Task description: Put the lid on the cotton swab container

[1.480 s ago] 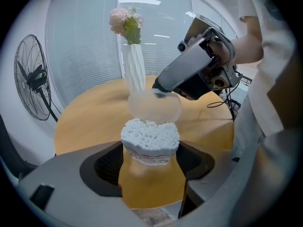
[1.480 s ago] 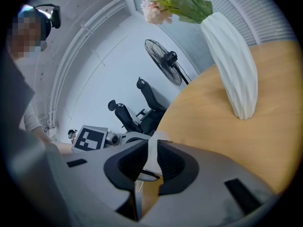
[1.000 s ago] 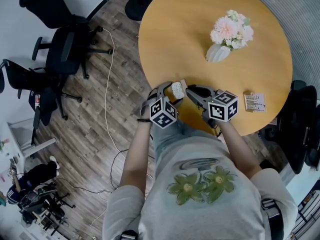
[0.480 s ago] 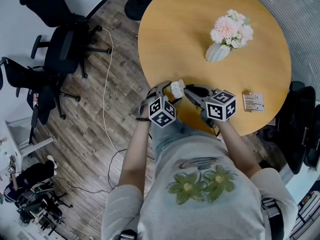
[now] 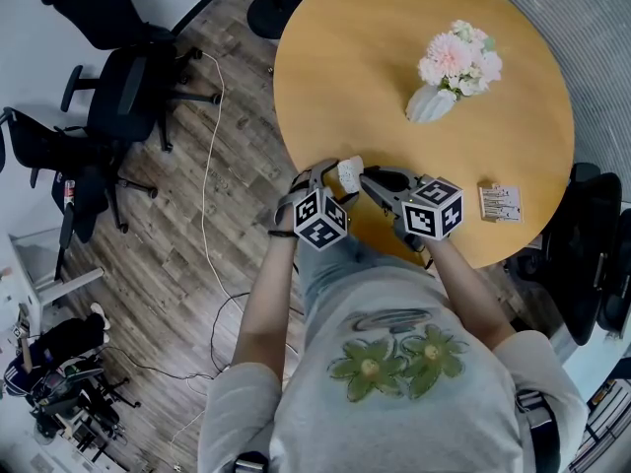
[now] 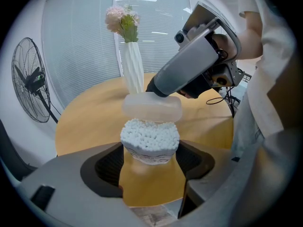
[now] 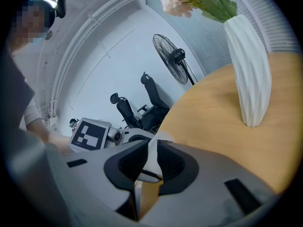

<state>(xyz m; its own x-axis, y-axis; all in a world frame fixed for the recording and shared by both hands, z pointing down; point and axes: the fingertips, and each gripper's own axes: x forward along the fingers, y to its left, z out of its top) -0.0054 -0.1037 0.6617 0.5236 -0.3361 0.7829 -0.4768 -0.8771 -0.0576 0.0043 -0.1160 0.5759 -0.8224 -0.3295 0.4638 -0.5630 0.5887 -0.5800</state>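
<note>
Left tongs [image 6: 150, 169] spread wide and clamped on the sides of the cotton swab container [image 6: 150, 141], mouth up, white swab heads packed to the rim and exposed. Container is at the near edge of the round bench [image 5: 394, 47]; cannot tell whether its base rests on the wood or hangs just clear. Right tongs [image 7: 149, 167] nearly together, pinching the translucent lid [image 6: 151, 107] by one edge, so the lid juts out past the tips. Lid is level and directly over the mouth, just above or barely touching the swab heads, not seated. Vase of flowers [image 5: 434, 101] stands well apart, no obstruction. Step in hand, as judged: lowering the lid onto the rim. To do it well: hold the container upright and firm, centre the lid so its skirt clears the rim all round, come straight down without tipping toward the pinched edge. Swabs standing proud may block the fit or get trapped under the skirt. Press evenly; let go only once the lid sits flat
</note>
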